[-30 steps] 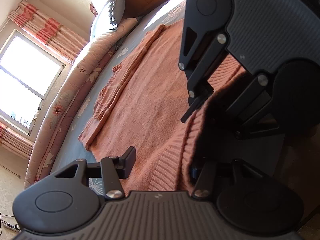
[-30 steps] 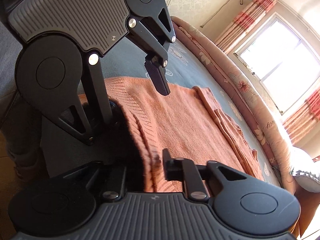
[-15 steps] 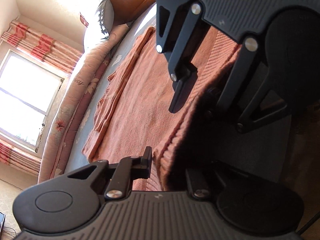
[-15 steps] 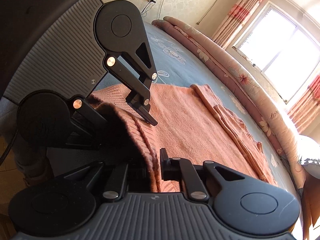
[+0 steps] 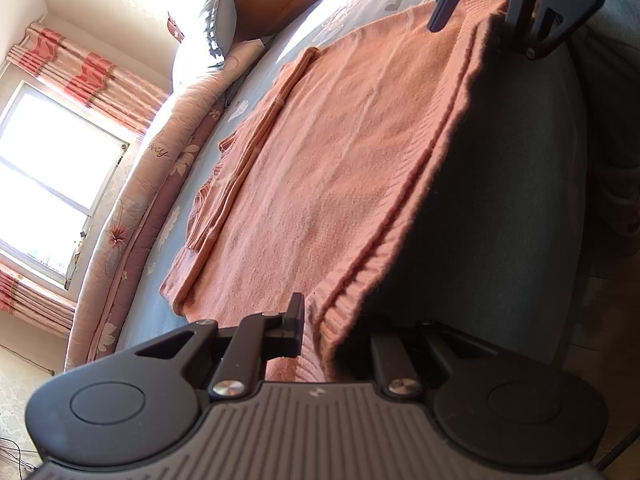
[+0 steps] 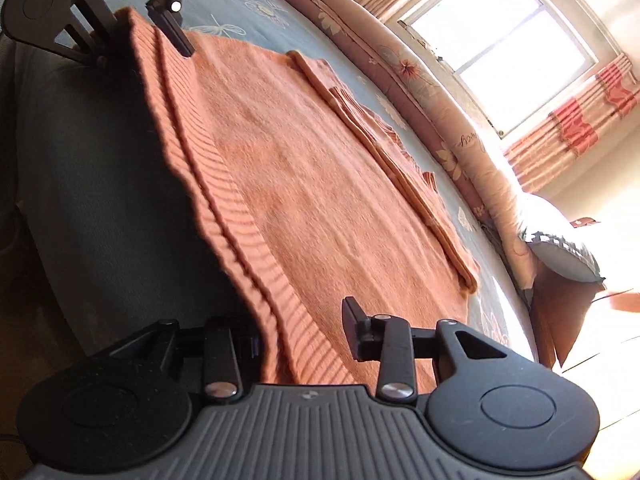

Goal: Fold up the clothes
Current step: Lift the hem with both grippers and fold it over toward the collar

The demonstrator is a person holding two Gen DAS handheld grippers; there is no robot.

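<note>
One piece of writing shows: a dark cursive word printed on the pink floral quilt rolled along the far edge of the bed, below the window. In the left wrist view it sits among the flower prints and seems to end in "ney" or "ey"; its first letters are lost in a fold. In the right wrist view the same word on the quilt appears turned over and is too skewed to read.
</note>
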